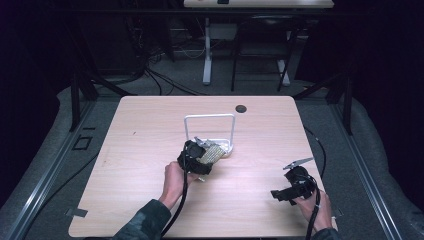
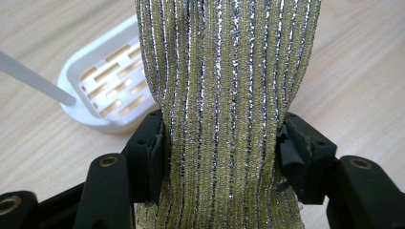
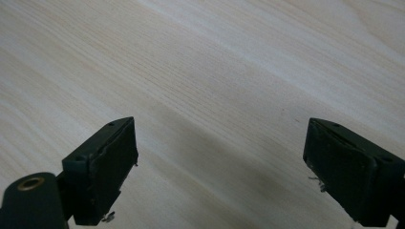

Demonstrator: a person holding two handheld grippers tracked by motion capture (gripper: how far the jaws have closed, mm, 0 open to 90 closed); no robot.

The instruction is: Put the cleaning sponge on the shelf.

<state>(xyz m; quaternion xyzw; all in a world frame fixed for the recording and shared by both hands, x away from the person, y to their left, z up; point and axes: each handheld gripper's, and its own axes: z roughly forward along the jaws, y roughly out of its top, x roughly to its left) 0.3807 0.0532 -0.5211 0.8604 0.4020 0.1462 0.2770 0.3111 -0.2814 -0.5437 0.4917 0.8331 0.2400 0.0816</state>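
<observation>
I find my left tool point(image 2: 222, 143) clamped on a gold-and-silver scouring sponge point(image 2: 224, 95), one pad pressing each side of it so that the ribbed metallic fabric bulges up from between the jaws. In the high view the same left tool point(image 1: 202, 152) sits near the middle of the table point(image 1: 140, 145) with the sponge point(image 1: 211, 153) at its tip, held off the wood. Just beyond and to the left of the tool's tip, as the left gripper view shows it, stands a white plastic sponge holder point(image 2: 102, 93), its slotted tray base facing up and a white rod of its frame crossing in front. From above, that holder point(image 1: 210, 131) rises as a white hoop directly behind the held sponge, close to it; whether they touch I cannot tell. My right tool point(image 3: 219, 171) has its jaws wide apart with bare wood between them. From above, it point(image 1: 278, 194) rests well apart from the left tool, near the table's right front corner.
</observation>
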